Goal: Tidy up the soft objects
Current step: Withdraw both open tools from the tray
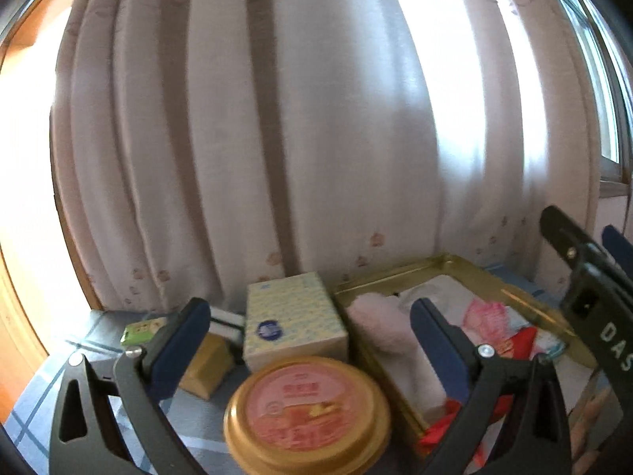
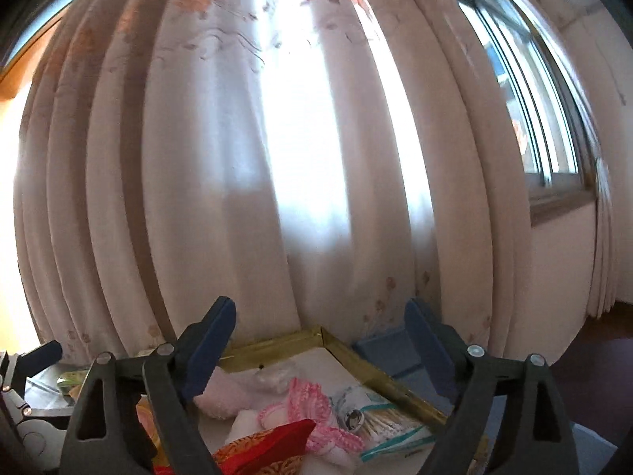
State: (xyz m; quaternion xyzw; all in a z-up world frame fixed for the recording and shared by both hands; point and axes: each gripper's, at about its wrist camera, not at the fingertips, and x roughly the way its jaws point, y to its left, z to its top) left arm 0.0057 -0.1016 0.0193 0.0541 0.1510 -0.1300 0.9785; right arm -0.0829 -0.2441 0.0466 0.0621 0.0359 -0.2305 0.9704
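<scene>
A gold tin tray (image 1: 447, 263) (image 2: 376, 372) holds soft things: a pale pink fluffy cloth (image 1: 379, 324) (image 2: 225, 396), a pink knitted piece (image 1: 486, 316) (image 2: 312, 399), a red and gold pouch (image 2: 273, 447) and a bag of cotton swabs (image 2: 391, 427). My left gripper (image 1: 312, 336) stands open and empty in front of the tray's left side, above a round gold-rimmed lid (image 1: 306, 407). My right gripper (image 2: 320, 340) is open and empty over the tray. The right gripper's black body (image 1: 593, 289) shows at the right edge of the left wrist view.
A patterned tissue box (image 1: 292, 316), a yellow block (image 1: 207, 364) and a small green pack (image 1: 142, 330) sit left of the tray on a blue checked cloth (image 1: 39, 403). A pale curtain (image 1: 257, 138) (image 2: 277, 158) hangs just behind. A window (image 2: 526, 99) is on the right.
</scene>
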